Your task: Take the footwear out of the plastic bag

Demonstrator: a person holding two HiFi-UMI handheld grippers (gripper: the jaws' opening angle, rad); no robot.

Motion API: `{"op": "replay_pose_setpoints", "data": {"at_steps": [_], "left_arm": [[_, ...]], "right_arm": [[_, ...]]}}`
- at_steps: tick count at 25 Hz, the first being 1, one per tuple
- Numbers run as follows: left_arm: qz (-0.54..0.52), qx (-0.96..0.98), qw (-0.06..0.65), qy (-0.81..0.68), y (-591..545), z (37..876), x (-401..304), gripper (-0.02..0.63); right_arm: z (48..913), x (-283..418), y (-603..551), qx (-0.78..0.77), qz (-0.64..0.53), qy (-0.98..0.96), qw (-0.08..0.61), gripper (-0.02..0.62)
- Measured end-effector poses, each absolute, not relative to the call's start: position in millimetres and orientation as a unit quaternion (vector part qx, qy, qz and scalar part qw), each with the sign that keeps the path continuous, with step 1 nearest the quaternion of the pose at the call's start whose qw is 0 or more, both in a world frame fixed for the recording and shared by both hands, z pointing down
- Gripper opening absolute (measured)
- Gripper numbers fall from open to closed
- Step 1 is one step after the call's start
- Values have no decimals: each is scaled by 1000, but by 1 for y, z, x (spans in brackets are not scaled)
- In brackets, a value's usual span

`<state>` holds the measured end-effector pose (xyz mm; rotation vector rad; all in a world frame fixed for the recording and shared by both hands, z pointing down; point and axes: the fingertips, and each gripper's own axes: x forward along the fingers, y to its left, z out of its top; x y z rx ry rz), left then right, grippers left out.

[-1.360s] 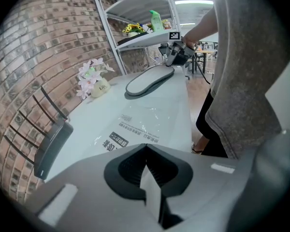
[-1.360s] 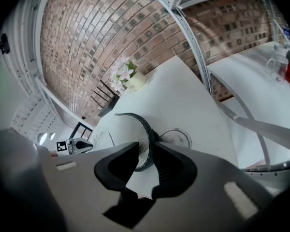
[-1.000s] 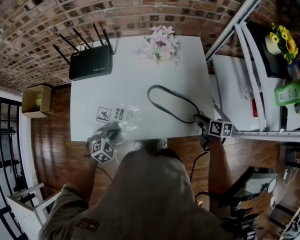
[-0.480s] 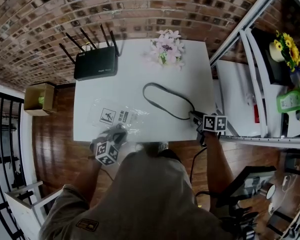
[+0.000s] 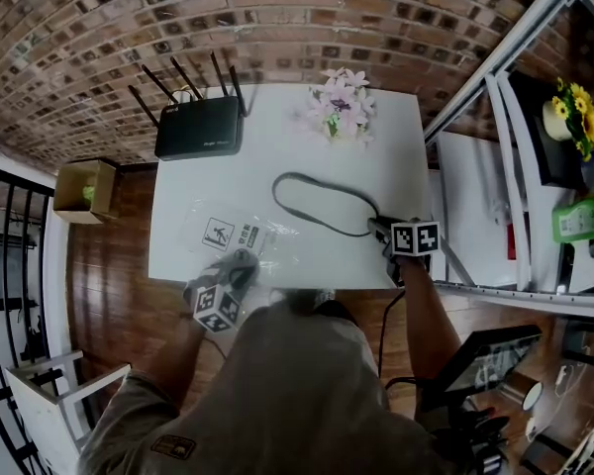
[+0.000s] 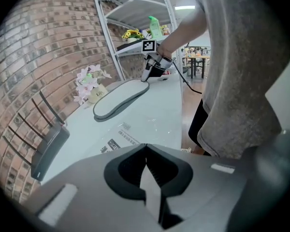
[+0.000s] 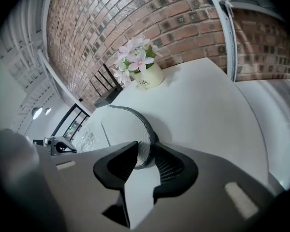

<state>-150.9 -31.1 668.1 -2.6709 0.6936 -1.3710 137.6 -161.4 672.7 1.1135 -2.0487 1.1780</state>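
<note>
Across the middle of the table (image 5: 386,127), the footwear (image 5: 317,201) lies clear of the plastic bag (image 5: 233,237) (lower left, apparently emptied). The right gripper (image 5: 378,228) is opening, the footwear's end between its jaws. The left gripper (image 5: 236,265) is closed at the bag's edge. Only letting go seems left.

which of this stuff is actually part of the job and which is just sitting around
In the job:
- footwear, between the jaws of the right gripper, which are opening
- plastic bag
- left gripper, shut

Just lying about:
- router
- flower pot
- cardboard box on the floor
</note>
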Motion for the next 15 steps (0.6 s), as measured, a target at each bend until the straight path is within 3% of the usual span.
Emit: {"op": "replay_pose_setpoints", "data": {"at_steps": [10, 15], "left_arm": [[-423, -869, 16, 255, -41, 658, -148, 3], [-393, -877, 6, 276, -52, 648, -148, 3]], "right_arm": [[674, 146, -170, 436, 388, -757, 295, 181], [660, 151, -166, 464, 366, -755, 286, 175]]}}
